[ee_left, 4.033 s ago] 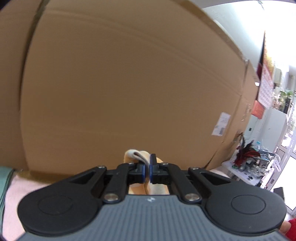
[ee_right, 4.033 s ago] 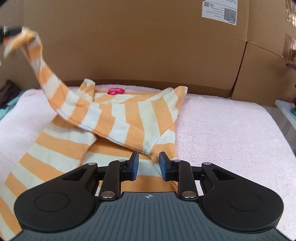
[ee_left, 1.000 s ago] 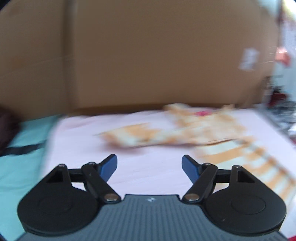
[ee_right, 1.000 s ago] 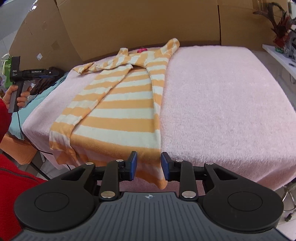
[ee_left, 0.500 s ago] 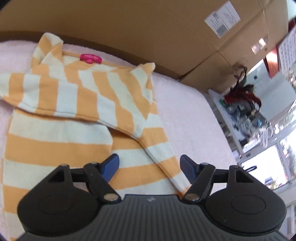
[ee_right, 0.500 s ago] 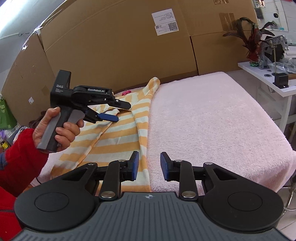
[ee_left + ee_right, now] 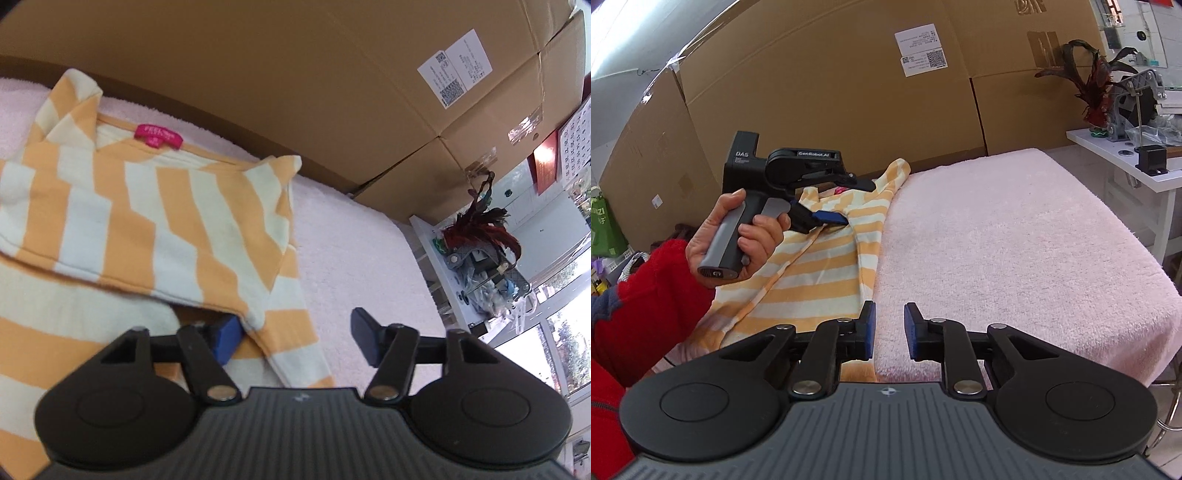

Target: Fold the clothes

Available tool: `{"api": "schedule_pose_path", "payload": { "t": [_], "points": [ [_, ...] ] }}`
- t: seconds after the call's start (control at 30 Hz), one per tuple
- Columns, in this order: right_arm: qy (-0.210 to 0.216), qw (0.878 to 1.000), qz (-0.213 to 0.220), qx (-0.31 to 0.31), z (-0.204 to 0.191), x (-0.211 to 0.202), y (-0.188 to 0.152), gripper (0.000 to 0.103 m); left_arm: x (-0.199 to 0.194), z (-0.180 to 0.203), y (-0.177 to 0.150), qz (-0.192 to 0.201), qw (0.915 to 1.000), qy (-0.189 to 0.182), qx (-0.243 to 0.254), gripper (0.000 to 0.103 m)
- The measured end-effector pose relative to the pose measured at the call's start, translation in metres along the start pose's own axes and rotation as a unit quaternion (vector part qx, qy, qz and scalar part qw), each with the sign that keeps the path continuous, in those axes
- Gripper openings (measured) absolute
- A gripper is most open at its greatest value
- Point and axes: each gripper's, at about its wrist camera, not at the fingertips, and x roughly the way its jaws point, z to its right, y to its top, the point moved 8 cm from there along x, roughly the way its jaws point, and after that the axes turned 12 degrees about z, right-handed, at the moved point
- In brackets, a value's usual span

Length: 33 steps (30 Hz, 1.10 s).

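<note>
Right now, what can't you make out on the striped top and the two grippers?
- Left gripper: one finger sits under the striped top's folded sleeve; grip unclear.
- Striped top's hem: right wrist view, behind right gripper.
- Pink neck label: text too small.

Landmark: pink towel (image 7: 1015,236) covering the table.
Behind it: cardboard boxes (image 7: 849,92), white label (image 7: 921,48).
Right of it: white shelf (image 7: 1126,162), red plant (image 7: 1089,88).

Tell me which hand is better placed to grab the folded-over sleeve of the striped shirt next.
Left, probably. The left gripper already straddles the sleeve of the striped shirt, one blue finger tucked under the fabric, and its jaws have just been closing. The right gripper has nothing between its jaws, by the shirt's hem on the pink towel.
</note>
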Motion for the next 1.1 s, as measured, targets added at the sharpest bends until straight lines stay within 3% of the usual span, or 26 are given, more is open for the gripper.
{"api": "schedule_pose_path", "payload": {
  "t": [0.07, 0.13, 0.27, 0.5, 0.7, 0.77, 0.8, 1.1],
  "points": [
    [0.013, 1.0, -0.017, -0.009, -0.005, -0.004, -0.008, 0.02, 0.004, -0.002, 0.001, -0.003, 0.9999, 0.009, 0.014, 0.015],
    [0.026, 0.999, -0.033, -0.02, -0.008, -0.007, -0.016, 0.021, 0.005, -0.005, 0.002, -0.008, 0.9997, 0.007, 0.019, 0.006],
    [0.042, 0.998, -0.05, -0.022, -0.01, -0.009, -0.033, 0.021, 0.005, -0.01, 0.005, -0.015, 0.9996, 0.003, 0.023, 0.004],
    [0.047, 0.996, -0.069, -0.018, -0.003, 0.001, -0.046, 0.031, 0.004, -0.006, 0.01, -0.018, 0.9989, -0.005, 0.044, 0.003],
    [0.046, 0.995, -0.083, 0.006, 0.004, 0.012, -0.059, 0.032, 0.003, 0.001, 0.016, -0.018, 0.9971, -0.009, 0.074, 0.004],
    [0.054, 0.995, -0.09, 0.0, 0.0, 0.013, -0.061, 0.022, 0.004, 0.001, 0.017, -0.02, 0.9965, -0.007, 0.081, 0.003],
    [0.057, 0.994, -0.093, -0.007, -0.003, 0.012, -0.061, 0.006, 0.004, 0.002, 0.017, -0.02, 0.9961, -0.007, 0.086, 0.003],
    [0.081, 0.992, -0.069, -0.066, -0.029, -0.022, -0.024, 0.005, 0.004, 0.004, 0.031, -0.022, 0.993, -0.002, 0.116, 0.003]
  ]
}}
